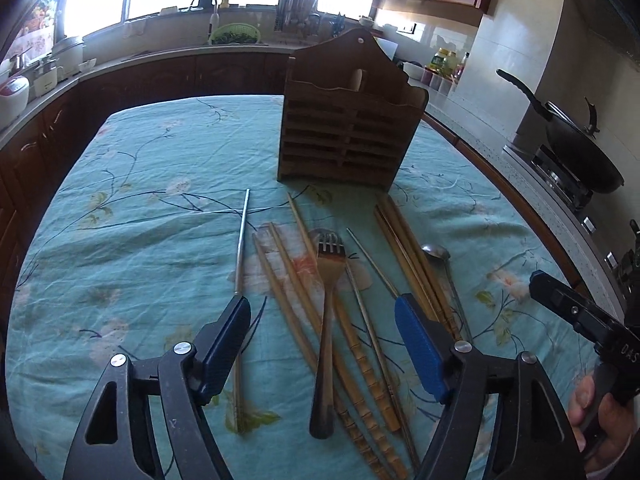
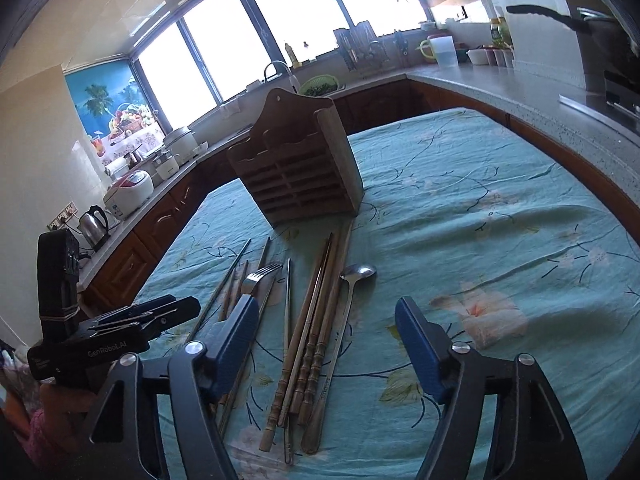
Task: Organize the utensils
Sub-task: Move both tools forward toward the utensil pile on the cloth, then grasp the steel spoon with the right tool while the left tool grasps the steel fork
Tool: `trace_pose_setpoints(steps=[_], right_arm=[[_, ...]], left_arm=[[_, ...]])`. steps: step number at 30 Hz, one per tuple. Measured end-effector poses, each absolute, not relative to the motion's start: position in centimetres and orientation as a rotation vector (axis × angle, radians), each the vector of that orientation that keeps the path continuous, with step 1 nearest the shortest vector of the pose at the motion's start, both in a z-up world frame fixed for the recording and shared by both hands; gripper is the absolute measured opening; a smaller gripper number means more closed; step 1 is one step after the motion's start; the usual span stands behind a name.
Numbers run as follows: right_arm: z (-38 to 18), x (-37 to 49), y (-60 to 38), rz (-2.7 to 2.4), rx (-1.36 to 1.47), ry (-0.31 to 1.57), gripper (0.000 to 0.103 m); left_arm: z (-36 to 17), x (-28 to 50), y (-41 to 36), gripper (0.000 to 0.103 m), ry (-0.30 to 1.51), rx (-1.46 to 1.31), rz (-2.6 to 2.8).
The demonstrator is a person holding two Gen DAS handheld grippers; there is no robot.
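- left wrist view: utensils lie loose on the counter (image 1: 132,184), on its teal floral cloth, in front of the wooden holder (image 1: 344,128). holder stands upright, slatted front toward the camera.
- wooden fork (image 1: 329,300) in the middle, tines toward the holder; bamboo chopsticks (image 1: 288,280) on both sides of it, a metal chopstick (image 1: 242,240) at the left, a metal spoon (image 1: 438,254) at the right.
- left gripper (image 1: 322,316): jaws apart, nothing clamped; fork and chopsticks lie below the gap. contact with the cloth: cannot tell.
- right wrist view: right gripper (image 2: 326,316) jaws apart, empty, above a bundle of chopsticks and the spoon handle.
- metal fork (image 2: 260,276) left of the bundle.
- outward: wok (image 1: 576,148) on the stove at right; kettle (image 2: 94,224) on the far kitchen worktop.
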State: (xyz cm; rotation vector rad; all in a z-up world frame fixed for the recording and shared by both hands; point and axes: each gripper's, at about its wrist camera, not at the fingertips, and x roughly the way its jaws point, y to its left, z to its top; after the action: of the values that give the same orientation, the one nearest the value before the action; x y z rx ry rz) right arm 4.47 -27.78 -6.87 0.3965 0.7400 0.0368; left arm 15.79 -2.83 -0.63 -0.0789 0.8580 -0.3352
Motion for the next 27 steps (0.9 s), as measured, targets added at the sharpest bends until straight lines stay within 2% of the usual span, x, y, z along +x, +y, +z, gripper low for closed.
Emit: trace_pose_setpoints(steps=[2,9,14,21,22,24,25,27], right_arm=[[-7.5,5.6,-28.1,0.048,0.421,0.776,0.057],[-9.6,8.9,-29.7,0.089,0.534,0.873,0.045],[-11.1,10.4,-30.2,0.105,0.588,0.929,0.04],[-12.4,11.6,-30.5,0.135,0.635,0.979,0.023],[-12.5,11.8,-30.6,0.134,0.636,0.98,0.022],[-12.6,12.0,-30.9,0.134,0.647,0.981,0.008],[-12.7,12.1,-31.1,0.133,0.652,0.984,0.004],[-12.6,11.9,-31.2,0.139,0.658,0.979,0.004]], left_arm=[[-1.3,17.7,-3.2,0.068,0.886,-0.075,-0.355],[-3.1,23.1,-4.2,0.052,0.979,-0.087,-0.415],[-4.6,26.0,-4.8,0.044,1.037,-0.086,-0.445],[-6.4,28.2,-6.1,0.022,1.091,-0.06,-0.484],[-6.6,28.5,-6.1,0.021,1.096,-0.068,-0.491],[-7.0,28.9,-6.0,0.021,1.097,-0.095,-0.506],[-7.0,28.9,-5.9,0.021,1.097,-0.106,-0.511],[-7.2,29.0,-5.6,0.02,1.092,-0.12,-0.517]])
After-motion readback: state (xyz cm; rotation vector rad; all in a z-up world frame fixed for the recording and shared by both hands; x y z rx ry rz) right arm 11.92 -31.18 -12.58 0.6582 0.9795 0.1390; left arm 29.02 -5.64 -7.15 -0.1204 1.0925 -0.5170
